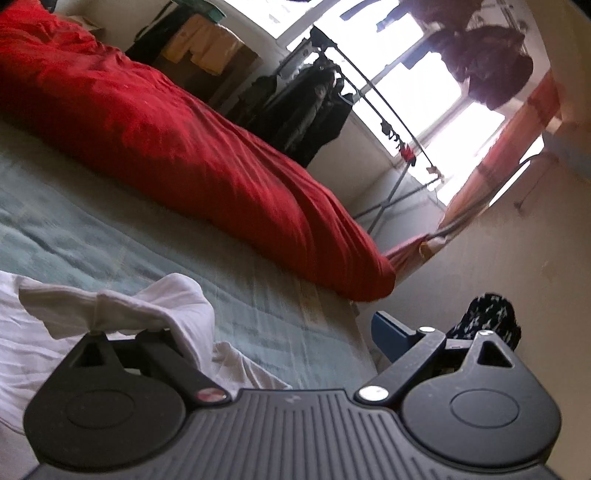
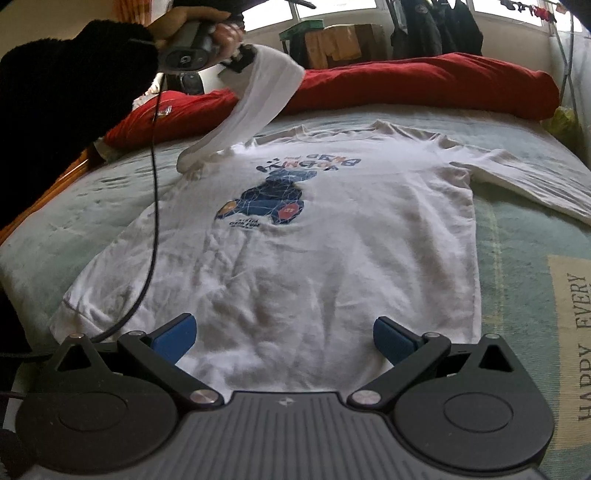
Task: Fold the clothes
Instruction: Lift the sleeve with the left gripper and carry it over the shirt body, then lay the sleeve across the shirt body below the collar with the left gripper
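**A:** Where's the shirt [image 2: 295,266]?

**B:** It's flat on the bed [image 2: 74,221], print [image 2: 266,206] up, with the collar at the end away from me. The hem lies just in front of my right gripper [image 2: 282,332]. That gripper's fingers stand wide apart with nothing between them, low over the hem.

**A:** And the left?

**B:** My left gripper [image 1: 282,328] is up above the shirt's far left corner, with the hand [image 2: 192,22] wrapped round its handle. One sleeve [image 2: 255,107] hangs from it in a slack band down to the shoulder.

**A:** Is it clamped on the sleeve?

**B:** It doesn't look so. In the left wrist view the fingers are spread wide. The cloth is draped over one finger and hides it, while the other blue finger [image 1: 391,332] stands bare, off the side of the bed.

**A:** The other sleeve [image 2: 535,181]?

**B:** It's stretched out flat to the shirt's right.

**A:** Anything else near?

**B:** A red duvet [image 2: 424,85] is bunched just beyond the collar. A black cable [image 2: 153,184] hangs across the shirt's left edge.
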Available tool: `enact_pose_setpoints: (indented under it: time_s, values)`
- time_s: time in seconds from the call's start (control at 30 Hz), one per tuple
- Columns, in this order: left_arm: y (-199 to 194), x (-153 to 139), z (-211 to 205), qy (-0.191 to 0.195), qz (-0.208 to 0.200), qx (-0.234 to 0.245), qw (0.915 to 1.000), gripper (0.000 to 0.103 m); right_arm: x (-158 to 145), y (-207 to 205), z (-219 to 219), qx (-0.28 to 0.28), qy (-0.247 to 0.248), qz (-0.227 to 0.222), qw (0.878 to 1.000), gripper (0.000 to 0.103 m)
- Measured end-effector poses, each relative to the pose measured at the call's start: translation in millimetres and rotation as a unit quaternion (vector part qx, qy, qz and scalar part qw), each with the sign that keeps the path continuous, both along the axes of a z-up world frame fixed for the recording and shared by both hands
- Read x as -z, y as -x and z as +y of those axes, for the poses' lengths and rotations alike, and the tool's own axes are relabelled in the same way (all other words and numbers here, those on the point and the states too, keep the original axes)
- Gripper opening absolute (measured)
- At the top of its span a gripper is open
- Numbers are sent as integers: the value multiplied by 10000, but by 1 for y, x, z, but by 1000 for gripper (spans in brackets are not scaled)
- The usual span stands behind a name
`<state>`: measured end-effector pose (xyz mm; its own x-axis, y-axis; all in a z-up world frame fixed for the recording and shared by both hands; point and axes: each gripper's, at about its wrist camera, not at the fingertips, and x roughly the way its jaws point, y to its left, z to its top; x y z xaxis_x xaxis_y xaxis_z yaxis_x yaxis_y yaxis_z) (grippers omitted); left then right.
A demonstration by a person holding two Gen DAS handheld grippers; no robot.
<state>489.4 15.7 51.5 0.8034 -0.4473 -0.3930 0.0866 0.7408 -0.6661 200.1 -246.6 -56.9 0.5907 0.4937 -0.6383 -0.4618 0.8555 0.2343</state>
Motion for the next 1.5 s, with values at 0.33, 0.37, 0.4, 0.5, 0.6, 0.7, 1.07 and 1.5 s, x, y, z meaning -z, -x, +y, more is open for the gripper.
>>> enact_pose_setpoints:
  time_s: [0.33,0.37,0.4,0.5,0.6,0.7,1.07,1.5]
  values:
    - [-15,12,-48,-291,124,403,9987,93,0,-2,0,33,177,118,9998,103]
    - [-16,14,-52,-316,145,438,9984,93,0,-2,0,33,183,115,9998,103]
    - [-17,18,-55,-339,175,467,9982,93,0,-2,0,32,185,112,9998,103]
    - [-21,30,-66,-419,295,546,9972,93,0,-2,-1,29,188,109,9998,103]
    - [-23,43,-78,-531,400,649,9957,93,1,-2,0,28,229,109,9997,103]
    - [-20,55,-92,-802,437,791,9927,93,1,-1,1,26,271,109,9996,103]
    - [2,80,-152,-2581,182,1026,9605,94,-4,5,3,-58,433,-21,9990,103]
    - [38,105,-201,-4968,-145,2158,8405,95,-10,9,-1,222,479,-85,9986,103]
